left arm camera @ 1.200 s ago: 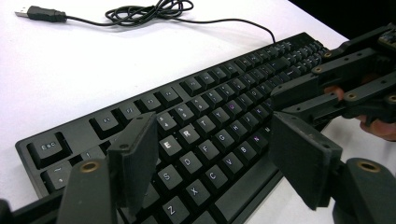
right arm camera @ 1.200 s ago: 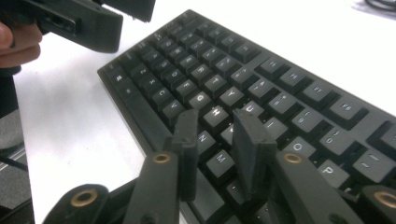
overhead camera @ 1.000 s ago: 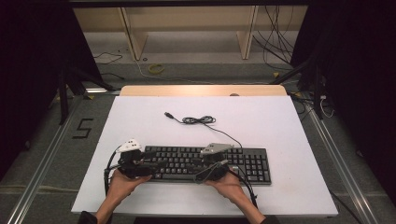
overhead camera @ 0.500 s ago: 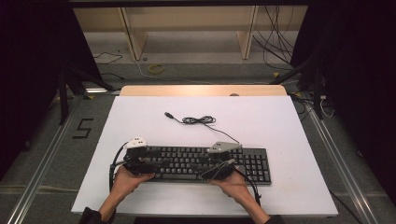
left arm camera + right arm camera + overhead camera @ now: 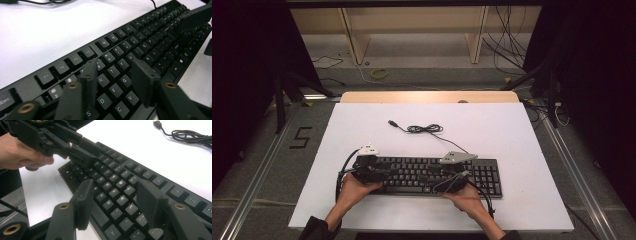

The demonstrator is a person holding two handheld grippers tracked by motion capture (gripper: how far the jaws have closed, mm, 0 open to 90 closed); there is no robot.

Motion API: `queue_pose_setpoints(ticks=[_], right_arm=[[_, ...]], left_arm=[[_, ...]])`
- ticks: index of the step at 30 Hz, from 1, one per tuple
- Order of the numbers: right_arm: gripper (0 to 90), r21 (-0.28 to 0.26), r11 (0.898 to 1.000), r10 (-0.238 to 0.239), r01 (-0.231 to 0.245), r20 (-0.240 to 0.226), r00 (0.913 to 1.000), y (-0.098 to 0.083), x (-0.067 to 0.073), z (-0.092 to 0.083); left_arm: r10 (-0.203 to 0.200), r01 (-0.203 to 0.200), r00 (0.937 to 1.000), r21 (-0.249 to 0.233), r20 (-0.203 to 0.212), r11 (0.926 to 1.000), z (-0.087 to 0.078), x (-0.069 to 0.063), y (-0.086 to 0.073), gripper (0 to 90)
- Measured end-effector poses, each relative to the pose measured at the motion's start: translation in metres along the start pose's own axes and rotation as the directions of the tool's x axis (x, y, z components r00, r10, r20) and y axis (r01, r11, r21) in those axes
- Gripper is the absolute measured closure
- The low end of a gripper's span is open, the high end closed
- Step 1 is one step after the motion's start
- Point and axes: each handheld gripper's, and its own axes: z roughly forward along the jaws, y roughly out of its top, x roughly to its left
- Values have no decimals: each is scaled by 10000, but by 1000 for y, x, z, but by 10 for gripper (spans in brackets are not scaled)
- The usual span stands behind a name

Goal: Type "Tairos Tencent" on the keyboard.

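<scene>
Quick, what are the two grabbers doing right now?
Left gripper: open above the keyboard, jaws just closing, holding nothing.
Right gripper: open, jaws just opening, holding nothing.

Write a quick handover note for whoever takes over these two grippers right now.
Left hand-held gripper: jaws have just been closing, nothing clamped, poised over the letter keys at the left part of the keyboard.
Right hand-held gripper: jaws have just been opening, nothing between them, over keys near the middle-right.
Keyboard lies flat near the front edge of the white table; its cable lies coiled and unplugged behind it.
Done: both grippers brought to the keys.
Left: whether any key is pressed can't be told; likely carry on with the key work.
</scene>
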Motion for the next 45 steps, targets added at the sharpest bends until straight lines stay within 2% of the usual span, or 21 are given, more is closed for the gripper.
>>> queue_pose_setpoints(ticks=[2,6,11,18,37,38,42,45], right_arm=[[479,-42,10000,-30,30,4,10000,-1,0,-1],[471,-58,9999,-85,85,-16,10000,-1,0,-3],[465,-61,9999,-111,111,-46,9999,-3,1,-5],[454,-103,9998,-156,155,-95,9998,-4,2,-6],[417,-141,9999,-89,88,-88,9999,-4,2,-11],[417,-146,9998,-109,108,-78,9999,-5,2,-11],[418,-151,9998,-100,99,-80,9999,-5,2,-11],[418,-134,9998,-129,128,-55,9999,-5,3,-12]], left_arm=[[162,-162,9999,120,-16,9998,3,-1,1,626],[215,-219,9997,343,128,9992,9,-2,4,702],[355,-358,9993,543,64,9979,14,-3,7,794],[470,-469,9989,626,3,9969,19,-2,8,888],[623,-621,9981,1022,9,9928,28,-4,10,894],[565,-560,9984,1132,-11,9920,30,-5,9,894],[360,-370,9993,1082,103,9934,30,-2,8,896],[410,-413,9991,1072,52,9934,30,-3,8,896]])
